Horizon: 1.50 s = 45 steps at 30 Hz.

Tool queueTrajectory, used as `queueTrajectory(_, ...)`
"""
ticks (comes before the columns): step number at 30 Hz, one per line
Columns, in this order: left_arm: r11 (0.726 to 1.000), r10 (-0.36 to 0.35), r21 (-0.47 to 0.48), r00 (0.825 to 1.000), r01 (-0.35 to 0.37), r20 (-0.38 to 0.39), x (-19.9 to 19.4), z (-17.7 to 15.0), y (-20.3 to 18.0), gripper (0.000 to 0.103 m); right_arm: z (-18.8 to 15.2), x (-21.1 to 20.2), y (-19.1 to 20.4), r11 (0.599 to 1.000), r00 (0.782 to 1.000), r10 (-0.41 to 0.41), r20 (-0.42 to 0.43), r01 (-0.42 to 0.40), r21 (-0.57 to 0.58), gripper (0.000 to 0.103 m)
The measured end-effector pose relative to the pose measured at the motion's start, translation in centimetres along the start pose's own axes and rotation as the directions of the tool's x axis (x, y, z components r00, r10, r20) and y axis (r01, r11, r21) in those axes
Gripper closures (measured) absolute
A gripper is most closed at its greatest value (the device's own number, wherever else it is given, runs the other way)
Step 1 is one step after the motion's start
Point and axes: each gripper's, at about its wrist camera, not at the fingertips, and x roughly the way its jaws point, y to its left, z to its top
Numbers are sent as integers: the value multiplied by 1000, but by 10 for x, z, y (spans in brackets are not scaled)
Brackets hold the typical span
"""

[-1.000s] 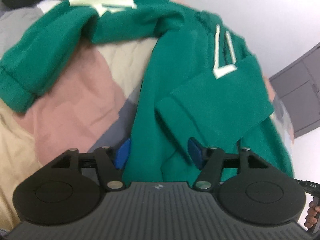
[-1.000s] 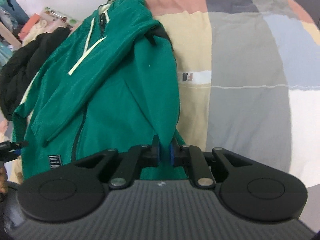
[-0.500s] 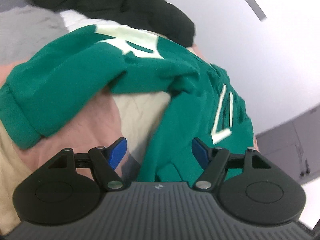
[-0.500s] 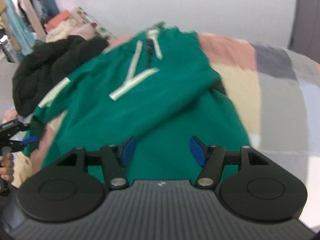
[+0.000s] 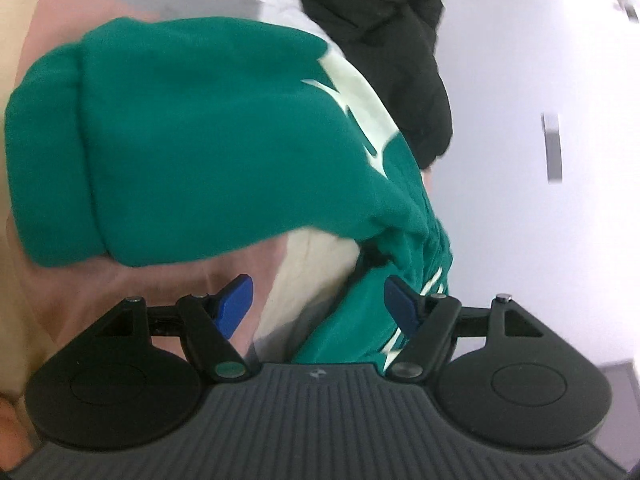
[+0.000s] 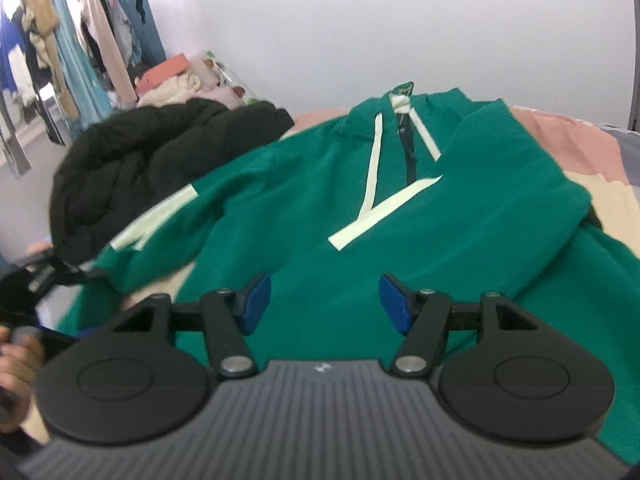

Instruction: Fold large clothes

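Note:
A large green jacket [image 6: 400,232] with pale stripes lies on the bed, front up, its right side folded over the body. Its left sleeve [image 5: 180,152] stretches out to the left, cuff at the far end. My left gripper [image 5: 320,304] is open and empty, just short of that sleeve, above the bedsheet. My right gripper [image 6: 324,300] is open and empty, low over the jacket's body. The left gripper also shows at the left edge of the right wrist view [image 6: 36,280], held by a hand.
A black puffy coat [image 6: 152,156] lies on the bed beyond the sleeve, also in the left wrist view [image 5: 392,40]. The patchwork bedsheet [image 6: 600,200] shows on the right. Hanging clothes [image 6: 60,40] and a pile of items stand at the far left by the white wall.
My right gripper let go of the jacket's hem and opened, then rose over the body. My left gripper swung left from the body toward the outstretched sleeve.

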Motion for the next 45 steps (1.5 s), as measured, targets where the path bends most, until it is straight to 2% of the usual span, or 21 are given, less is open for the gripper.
queueTrajectory(3,998,25,-65,996,-20,84,-1,6,10,27,-16,20,2,999,999,-30,-23,29,-27,40)
queueTrajectory(6,995,20,-97,977,0,212,-13,9,13,27,-28,31,1,998,998,-40,-47,38,-44,40)
queueTrajectory(9,995,39,-101,957,-11,287,-18,12,12,28,-33,36,-3,998,997,-52,-55,49,-46,40)
queueTrajectory(12,992,84,-119,943,-47,324,-16,16,12,28,-36,40,-7,997,996,-66,-56,63,-44,40)
queueTrajectory(15,983,98,-180,931,-35,351,-19,20,20,28,-38,42,-9,994,995,-91,-49,88,-57,40)
queueTrajectory(18,980,86,-200,922,-9,377,-24,18,20,28,-38,41,-14,995,995,-93,-42,92,-36,41)
queueTrajectory(24,970,5,-221,900,102,436,-46,11,26,26,-43,38,-15,996,995,-90,-50,89,-12,41)
queueTrajectory(27,961,-5,-243,891,130,455,-52,13,31,26,-44,38,-13,996,995,-90,-51,90,-13,41)
queueTrajectory(29,956,-2,-263,895,134,447,-50,15,34,26,-44,38,-12,996,994,-92,-51,92,-16,41)
queueTrajectory(36,906,54,-400,902,136,428,-39,25,55,27,-45,46,-9,993,992,-110,-66,107,-40,40)
queueTrajectory(38,904,69,-408,901,125,428,-38,27,55,28,-46,49,-7,992,991,-115,-67,111,-61,39)
queueTrajectory(40,916,92,-391,904,87,417,-35,31,52,28,-47,50,-4,990,990,-121,-66,116,-82,38)
queueTrajectory(41,923,107,-379,904,64,414,-33,32,51,30,-47,51,-4,989,990,-123,-67,116,-91,38)
queueTrajectory(43,939,158,-343,902,-11,403,-33,34,46,44,-46,52,-4,989,990,-124,-67,117,-95,38)
queueTrajectory(44,944,174,-327,899,-36,403,-34,33,46,48,-46,52,-4,989,990,-123,-68,116,-91,38)
queueTrajectory(45,950,192,-306,891,-64,410,-34,33,43,56,-45,51,-5,990,990,-121,-68,115,-87,38)
